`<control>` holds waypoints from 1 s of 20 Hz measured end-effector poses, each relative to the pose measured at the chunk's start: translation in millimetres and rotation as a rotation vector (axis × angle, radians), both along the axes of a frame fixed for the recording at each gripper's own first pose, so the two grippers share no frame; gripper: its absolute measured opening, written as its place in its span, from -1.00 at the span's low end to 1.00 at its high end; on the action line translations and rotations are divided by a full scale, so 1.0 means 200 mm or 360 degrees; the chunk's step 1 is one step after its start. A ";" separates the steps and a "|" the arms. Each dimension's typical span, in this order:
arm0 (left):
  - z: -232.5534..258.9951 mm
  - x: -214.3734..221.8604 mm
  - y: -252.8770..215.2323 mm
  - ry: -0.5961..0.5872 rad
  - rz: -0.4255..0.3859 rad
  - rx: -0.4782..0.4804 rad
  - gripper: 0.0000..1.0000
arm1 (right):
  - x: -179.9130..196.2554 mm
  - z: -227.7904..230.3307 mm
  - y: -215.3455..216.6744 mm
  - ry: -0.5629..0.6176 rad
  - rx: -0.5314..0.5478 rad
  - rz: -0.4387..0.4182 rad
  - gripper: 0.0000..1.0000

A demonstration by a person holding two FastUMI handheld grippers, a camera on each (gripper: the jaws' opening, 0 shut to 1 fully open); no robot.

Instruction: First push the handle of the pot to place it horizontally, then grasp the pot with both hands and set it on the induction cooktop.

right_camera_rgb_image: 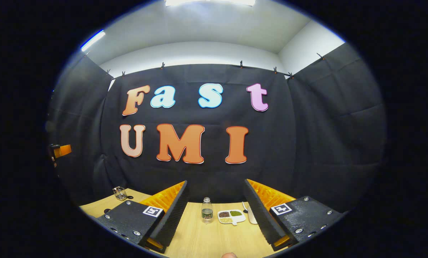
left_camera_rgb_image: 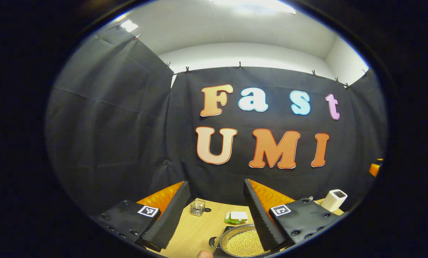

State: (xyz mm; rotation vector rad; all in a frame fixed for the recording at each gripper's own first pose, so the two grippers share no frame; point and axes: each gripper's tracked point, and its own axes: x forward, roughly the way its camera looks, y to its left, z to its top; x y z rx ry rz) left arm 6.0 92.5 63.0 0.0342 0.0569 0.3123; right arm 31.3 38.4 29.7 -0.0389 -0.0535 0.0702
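Left gripper view: left gripper point(left_camera_rgb_image: 216, 209), jaws spread wide and empty, held above the tabletop point(left_camera_rgb_image: 196, 229). The pot point(left_camera_rgb_image: 243, 242) of pale grains lies low and right of centre, partly behind the right-hand finger; its handle point(left_camera_rgb_image: 214, 242) points left. This gripper appears nearer.

Right gripper view: right gripper point(right_camera_rgb_image: 216, 209), jaws likewise wide and empty, faces a bottle point(right_camera_rgb_image: 207, 210) and divided dish point(right_camera_rgb_image: 231, 216) before the black cloth wall.

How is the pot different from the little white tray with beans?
The pot is round and metal; the tray is white and flat. The pot holds one heap of pale yellow beans; the tray keeps dark, green and pale kinds in separate sections. The pot has a side handle. Both sit on the wooden table.
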 end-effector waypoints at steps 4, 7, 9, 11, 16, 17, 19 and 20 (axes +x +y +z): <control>0.01 -0.06 -0.07 0.0012 -0.0022 -0.0039 0.97 | -0.07 -0.03 -0.06 0.0025 0.0051 0.0004 0.89; 0.03 -0.07 -0.13 0.0009 -0.0049 0.0002 0.95 | -0.07 -0.08 -0.11 0.0070 0.0067 -0.0018 0.88; 0.04 -0.06 -0.19 0.0015 -0.0088 0.0020 0.96 | -0.06 -0.08 -0.13 0.0076 0.0074 -0.0039 1.00; 0.07 -0.04 -0.24 -0.0003 -0.0128 0.0022 0.99 | -0.06 -0.07 -0.12 0.0069 0.0072 -0.0039 1.00; 0.08 0.00 -0.27 -0.0025 -0.0154 -0.0015 0.98 | -0.07 0.01 -0.14 0.0005 0.0038 -0.0051 1.00; 0.08 0.02 -0.26 -0.0016 -0.0146 -0.0019 0.99 | -0.07 0.02 -0.13 -0.0008 0.0035 -0.0048 1.00; 0.05 0.04 -0.25 0.0002 -0.0129 -0.0030 0.98 | -0.07 0.05 -0.14 -0.0031 0.0034 -0.0050 0.88; 0.04 0.05 -0.25 0.0011 -0.0123 -0.0038 0.97 | -0.08 0.05 -0.15 -0.0039 0.0039 -0.0057 0.88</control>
